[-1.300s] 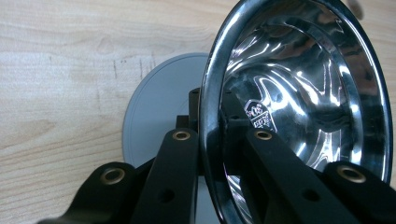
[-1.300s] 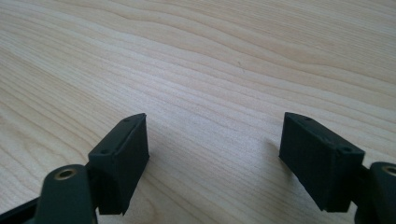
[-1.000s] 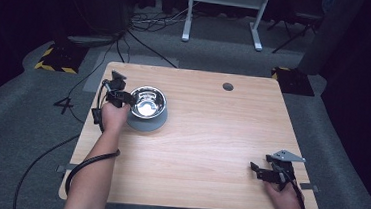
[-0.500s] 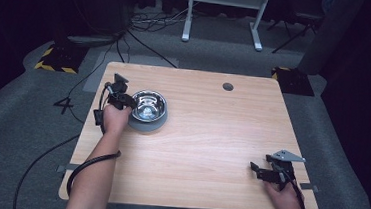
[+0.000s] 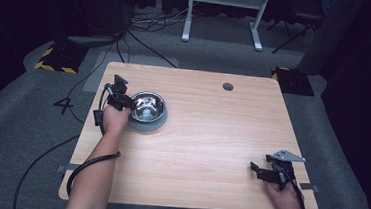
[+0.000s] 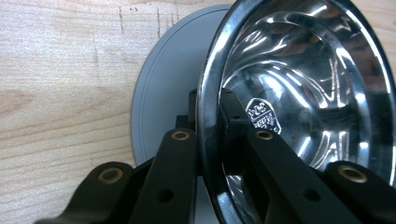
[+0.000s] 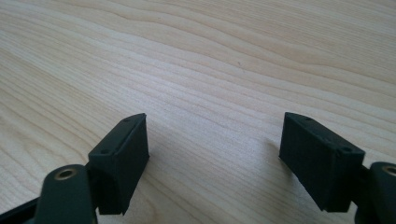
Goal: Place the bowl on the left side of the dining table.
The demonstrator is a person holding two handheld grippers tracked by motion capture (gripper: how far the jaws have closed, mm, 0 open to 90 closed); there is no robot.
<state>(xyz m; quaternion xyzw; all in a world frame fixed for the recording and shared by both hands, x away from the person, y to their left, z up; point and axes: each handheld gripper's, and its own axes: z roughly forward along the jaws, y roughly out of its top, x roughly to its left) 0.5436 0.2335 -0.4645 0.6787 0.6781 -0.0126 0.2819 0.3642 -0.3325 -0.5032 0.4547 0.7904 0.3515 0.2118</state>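
Left gripper [image 5: 123,99] clamped on steel bowl [image 5: 147,110] rim, bowl on table [image 5: 211,131], right gripper [image 5: 264,172] jaws apart, holding nothing

The bowl [image 5: 147,106] at the left centre of the high view is shiny silver steel on a grey base [image 6: 163,84]. The table [image 5: 211,131] is pale wood — light tan grain. Both grippers [image 5: 120,98] [image 5: 268,172] are black, with brass-coloured rivets.

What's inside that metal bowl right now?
No contents show inside the metal bowl, just shiny steel and a small stamped emblem. One jaw of the left gripper reaches inside, clamping the rim and hiding some of the inner wall.
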